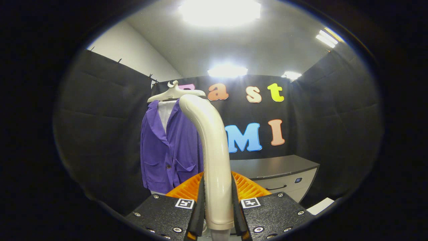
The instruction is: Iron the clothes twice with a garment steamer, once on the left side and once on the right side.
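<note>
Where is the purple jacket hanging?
In the gripper view, the purple jacket hangs on a white hanger against the black cloth wall, beyond the fingers and just left of the cream steamer handle the gripper clamps.

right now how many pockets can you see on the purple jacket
2, both low on the purple jacket: one left of its button line, one right, beside the steamer handle that the tool grips. More may hide behind it.

The gripper (217, 214) has 2 black textured blocks with silver screws, square markers and orange ribbed fingers (249, 187).
</note>
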A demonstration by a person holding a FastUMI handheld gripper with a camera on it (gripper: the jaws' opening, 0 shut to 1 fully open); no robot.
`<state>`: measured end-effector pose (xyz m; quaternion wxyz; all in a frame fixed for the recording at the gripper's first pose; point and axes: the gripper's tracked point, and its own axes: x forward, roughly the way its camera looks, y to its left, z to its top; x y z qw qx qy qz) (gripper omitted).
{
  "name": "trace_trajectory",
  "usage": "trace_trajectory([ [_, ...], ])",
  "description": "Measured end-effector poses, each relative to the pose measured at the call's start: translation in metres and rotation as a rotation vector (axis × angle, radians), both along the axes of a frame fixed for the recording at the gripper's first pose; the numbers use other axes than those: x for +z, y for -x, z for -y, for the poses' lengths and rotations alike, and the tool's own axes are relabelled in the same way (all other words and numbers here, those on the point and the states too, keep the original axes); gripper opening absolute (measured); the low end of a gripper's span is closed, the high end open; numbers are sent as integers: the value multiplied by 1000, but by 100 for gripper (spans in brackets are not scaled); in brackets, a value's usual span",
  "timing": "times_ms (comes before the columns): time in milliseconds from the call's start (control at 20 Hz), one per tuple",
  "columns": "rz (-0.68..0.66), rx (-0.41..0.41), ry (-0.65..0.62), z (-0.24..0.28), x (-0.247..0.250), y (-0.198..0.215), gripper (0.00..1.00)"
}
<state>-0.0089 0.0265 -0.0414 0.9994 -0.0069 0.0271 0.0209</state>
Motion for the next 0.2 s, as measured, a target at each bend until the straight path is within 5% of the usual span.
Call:
trace_trajectory([
  [200,-14,-8,10,-14,-6,-1,36],
])
